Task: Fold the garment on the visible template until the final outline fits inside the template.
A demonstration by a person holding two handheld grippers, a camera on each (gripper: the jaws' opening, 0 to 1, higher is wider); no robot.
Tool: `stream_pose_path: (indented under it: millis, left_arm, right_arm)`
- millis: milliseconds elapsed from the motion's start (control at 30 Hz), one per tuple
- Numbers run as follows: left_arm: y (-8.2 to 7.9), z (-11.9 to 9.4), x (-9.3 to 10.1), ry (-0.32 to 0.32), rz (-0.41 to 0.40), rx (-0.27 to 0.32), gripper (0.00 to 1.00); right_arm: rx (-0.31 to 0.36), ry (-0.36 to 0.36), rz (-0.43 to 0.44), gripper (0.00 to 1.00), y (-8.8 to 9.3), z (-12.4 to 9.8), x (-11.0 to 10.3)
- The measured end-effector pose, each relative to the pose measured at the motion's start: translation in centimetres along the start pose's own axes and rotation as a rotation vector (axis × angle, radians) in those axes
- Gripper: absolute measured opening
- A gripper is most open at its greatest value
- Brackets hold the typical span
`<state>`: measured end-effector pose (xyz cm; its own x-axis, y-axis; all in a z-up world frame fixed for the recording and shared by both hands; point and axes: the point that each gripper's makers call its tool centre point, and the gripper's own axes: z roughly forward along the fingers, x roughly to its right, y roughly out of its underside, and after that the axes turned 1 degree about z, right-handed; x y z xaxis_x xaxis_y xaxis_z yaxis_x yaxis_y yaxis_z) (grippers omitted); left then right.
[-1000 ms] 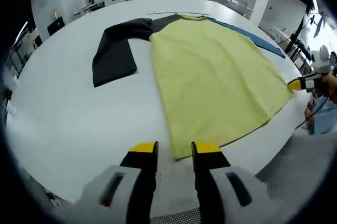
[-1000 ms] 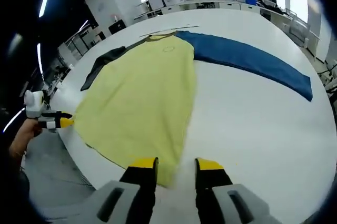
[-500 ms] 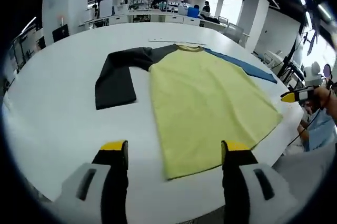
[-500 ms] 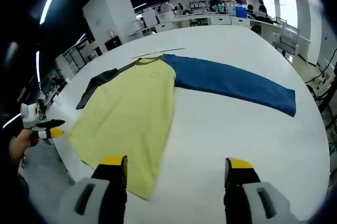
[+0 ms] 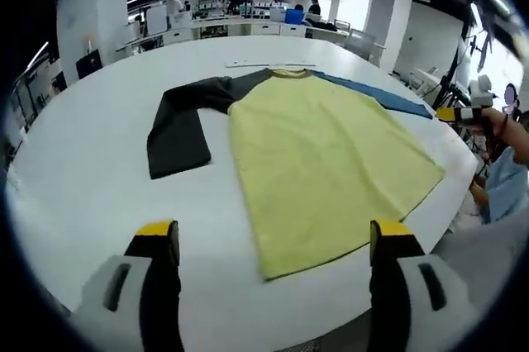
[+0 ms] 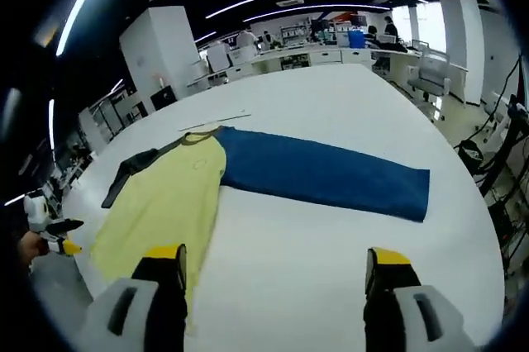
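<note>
No folding looks done so far: the yellow shirt [image 5: 322,162] is spread flat, black sleeve [image 5: 178,125] and blue sleeve [image 6: 322,178] out. Left gripper [image 5: 277,240] and right gripper [image 6: 277,268] are held wide apart, empty.

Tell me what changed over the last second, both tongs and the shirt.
Both tongs let go: the left tongs and right tongs, nearly shut at the hem of the yellow shirt a second ago, have opened wide and drawn back from it. The shirt stays flat on the white table, its dark sleeve and blue sleeve spread out as before.
</note>
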<state>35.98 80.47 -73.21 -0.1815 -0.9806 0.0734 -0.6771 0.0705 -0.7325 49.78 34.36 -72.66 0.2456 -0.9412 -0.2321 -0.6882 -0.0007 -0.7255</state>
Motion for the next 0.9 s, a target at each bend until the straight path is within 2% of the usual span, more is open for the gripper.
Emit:
stream_pose_path:
  millis: [200, 433, 667, 900]
  left_arm:
    - [-0.4, -0.2, -0.1, -0.003, 0.009, 0.015, 0.99]
    - [-0.8, -0.2, 0.3, 0.006, 0.009, 0.026, 0.99]
    - [-1.6, -0.6, 0.3, 0.001, 0.022, 0.053, 0.99]
    - [-1.9, -1.0, 0.0, -0.009, 0.022, 0.065, 0.98]
  right_arm:
    - [0.005, 0.07, 0.017, 0.85, -1.0, 0.6, 4.4]
    - [0.014, 0.134, 0.075, 0.8, -1.5, 0.8, 6.9]
    - [-0.016, 0.22, 0.145, 0.63, -1.3, 1.4, 9.1]
    - [-0.022, 0.322, 0.158, 0.46, -1.8, 1.5, 10.8]
